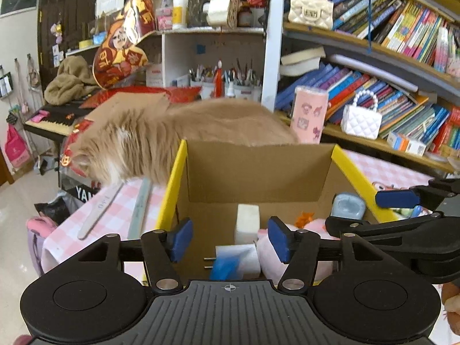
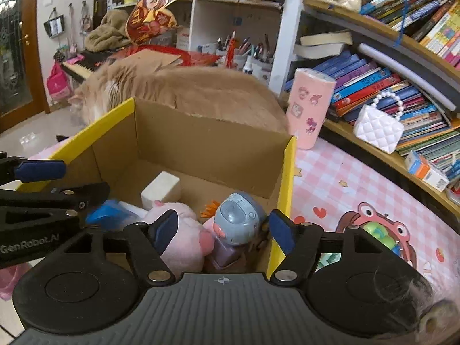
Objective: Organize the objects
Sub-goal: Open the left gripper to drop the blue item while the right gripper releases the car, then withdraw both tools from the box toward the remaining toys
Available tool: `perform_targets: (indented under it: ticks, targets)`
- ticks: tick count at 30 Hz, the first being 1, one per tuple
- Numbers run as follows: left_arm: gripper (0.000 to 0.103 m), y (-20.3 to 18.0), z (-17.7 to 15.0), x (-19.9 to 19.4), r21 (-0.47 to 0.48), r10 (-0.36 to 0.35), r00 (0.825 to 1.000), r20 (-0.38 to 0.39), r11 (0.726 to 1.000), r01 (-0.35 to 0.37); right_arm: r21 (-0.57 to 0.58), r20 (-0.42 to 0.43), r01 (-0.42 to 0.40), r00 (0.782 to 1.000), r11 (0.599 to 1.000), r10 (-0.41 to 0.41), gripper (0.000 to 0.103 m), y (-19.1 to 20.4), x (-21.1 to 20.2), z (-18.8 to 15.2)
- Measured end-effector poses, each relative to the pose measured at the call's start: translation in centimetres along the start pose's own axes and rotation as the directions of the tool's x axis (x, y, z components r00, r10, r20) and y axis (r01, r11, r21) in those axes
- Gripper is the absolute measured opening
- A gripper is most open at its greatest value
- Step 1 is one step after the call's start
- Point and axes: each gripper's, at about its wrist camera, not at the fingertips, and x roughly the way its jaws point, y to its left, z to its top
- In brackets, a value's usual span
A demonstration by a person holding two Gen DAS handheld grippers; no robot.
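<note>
Left gripper [image 1: 227,240] spread, empty, low centre over the cardboard box [image 1: 258,169]. Right gripper [image 2: 222,231] spread around nothing, above the grey toy [image 2: 237,218] and pink plush [image 2: 178,230] already boxed, likely drop-offs. Cat [image 1: 172,135] behind box.

A fluffy ginger cat [image 1: 172,132] is standing with its head lowered. Just right of the cat a pink sticker-covered tumbler [image 1: 309,115] is standing upright. Further right of the cat, a white quilted handbag [image 1: 361,118] is sitting against leaning books [image 1: 402,106]. Behind the cat, pens [image 1: 230,74] are standing in cups.
</note>
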Motion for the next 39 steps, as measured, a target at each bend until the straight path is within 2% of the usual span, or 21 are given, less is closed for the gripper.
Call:
perform_targets:
  ticks: [7,14,16,25,39]
  targets:
    - [0.068,0.8,0.2,-3.5,-0.021,-0.02,0.998,0.065,1.0,0.022,0.068,0.062,0.025,0.998,0.997,-0.03,0.068,0.3,-3.7,-0.1]
    - [0.078,1.9,-0.9,-6.7,-0.029,-0.02,0.996,0.083,0.999,0.022,0.141,0.095,0.068,0.992,0.988,-0.082,0.068,1.3,-7.5,-1.5]
    - [0.081,2.2,-1.6,-7.3,-0.029,-0.018,0.997,0.075,0.999,0.02,0.159,0.091,0.078,0.991,0.984,-0.094,0.068,1.6,-8.3,-2.2]
    - [0.081,3.2,-5.3,-9.1,-0.009,-0.023,1.0,-0.013,1.0,0.022,0.194,0.005,0.099,0.995,0.976,-0.102,0.068,3.7,-10.2,-6.9]
    - [0.086,2.6,-9.4,-11.6,0.04,-0.032,0.996,-0.082,0.999,0.035,0.246,-0.067,0.132,0.991,0.96,-0.119,0.068,5.4,-12.7,-12.2]
